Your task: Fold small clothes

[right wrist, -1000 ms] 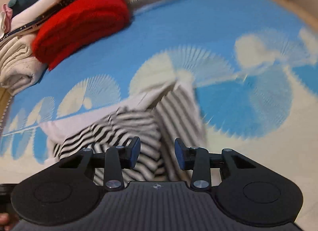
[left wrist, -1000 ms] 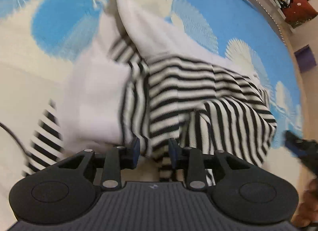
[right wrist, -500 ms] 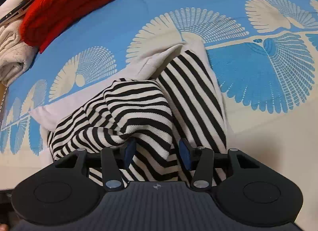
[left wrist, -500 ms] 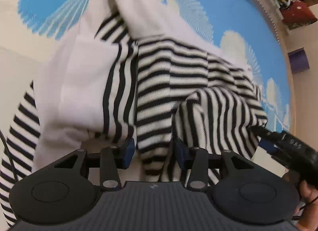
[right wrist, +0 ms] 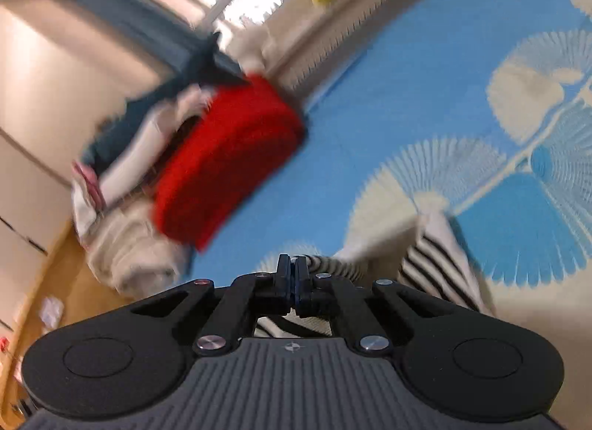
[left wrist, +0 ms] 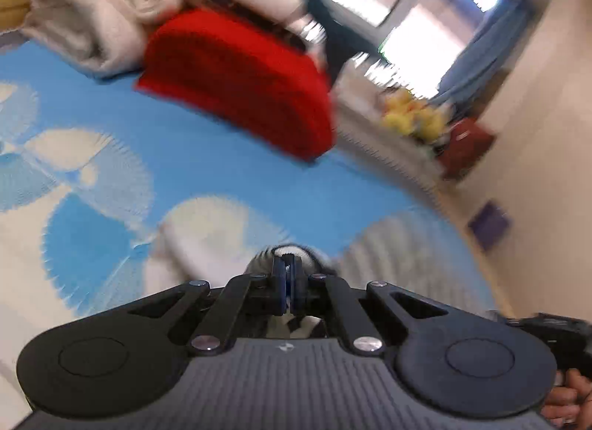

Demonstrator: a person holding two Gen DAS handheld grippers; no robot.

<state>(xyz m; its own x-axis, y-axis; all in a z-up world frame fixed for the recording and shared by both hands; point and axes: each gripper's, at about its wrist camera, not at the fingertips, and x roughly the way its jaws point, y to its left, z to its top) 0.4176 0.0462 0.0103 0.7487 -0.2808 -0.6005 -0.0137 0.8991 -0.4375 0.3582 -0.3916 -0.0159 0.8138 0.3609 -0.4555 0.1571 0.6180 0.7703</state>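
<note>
The striped garment is a soft, light knit by the look of it, limp enough to sag wherever it is not held, so I judge an edge or corner the best hold, one per gripper, with the cloth kept taut between them.

In the left wrist view, the left gripper has its fingers clenched on a bunched bit of the striped cloth. That bit pokes out just above the fingertips at lower centre, and more shows beneath them. The blue patterned bedspread lies behind.

In the right wrist view, the right gripper is likewise clamped on the striped garment. Cloth passes under the fingers at lower centre, and the rest trails to the right of them onto the bedspread. A red folded knit sits well apart at middle left.
</note>
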